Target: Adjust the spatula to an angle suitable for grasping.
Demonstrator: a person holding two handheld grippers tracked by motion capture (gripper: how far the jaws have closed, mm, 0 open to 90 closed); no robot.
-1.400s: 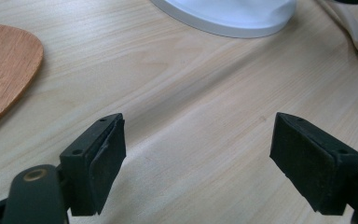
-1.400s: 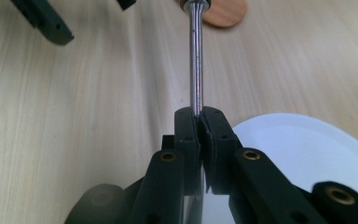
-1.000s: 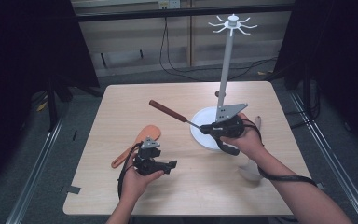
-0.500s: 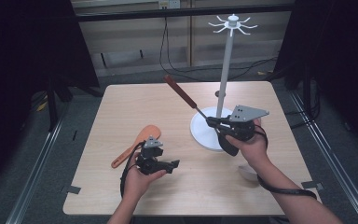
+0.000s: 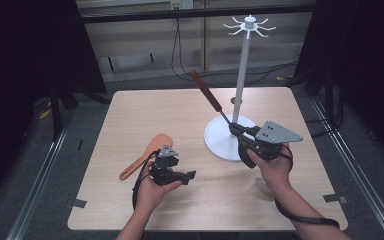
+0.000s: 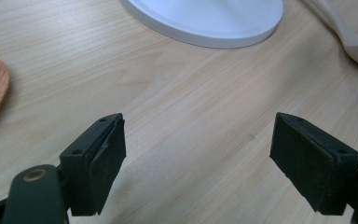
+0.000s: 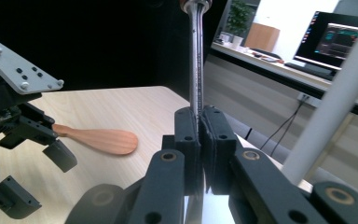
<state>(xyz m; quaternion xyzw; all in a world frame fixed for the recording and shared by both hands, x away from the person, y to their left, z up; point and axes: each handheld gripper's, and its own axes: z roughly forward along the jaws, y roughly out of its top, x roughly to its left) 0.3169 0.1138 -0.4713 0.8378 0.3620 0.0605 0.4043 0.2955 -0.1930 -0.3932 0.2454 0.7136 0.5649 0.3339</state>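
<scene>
Item: right gripper point(image 5: 234, 129), right of centre in the high view, in the person's right hand. Jaws pressed tight on the thin metal shank of a utensil point(image 5: 207, 95). The utensil's dark red handle slants up and to the left, clear of the desk, toward the upper middle of the frame. In the right gripper view the shank point(image 7: 196, 60) rises straight up from between the closed pads point(image 7: 186, 135). What sits at the working end of the utensil cannot be told.

Item: left gripper point(image 5: 190, 174), lower left of centre in the high view, in the person's left hand just above the desk point(image 5: 145, 115). Jaws stand wide apart, nothing between them; the left gripper view shows bare wood between the two pads point(image 6: 109, 154).

Item: wooden spatula point(image 5: 145, 155), lying flat on the desk just to the upper left of the left gripper, blade toward the frame's centre.

Item: white hanging stand point(image 5: 243, 70), upright pole on a round base point(image 5: 217, 142), with a ring of hooks at the top near the upper edge of the frame. Base just beside the right gripper.

Item: white object point(image 6: 354, 42), upper right corner of the left gripper view, partly cut off.
</scene>
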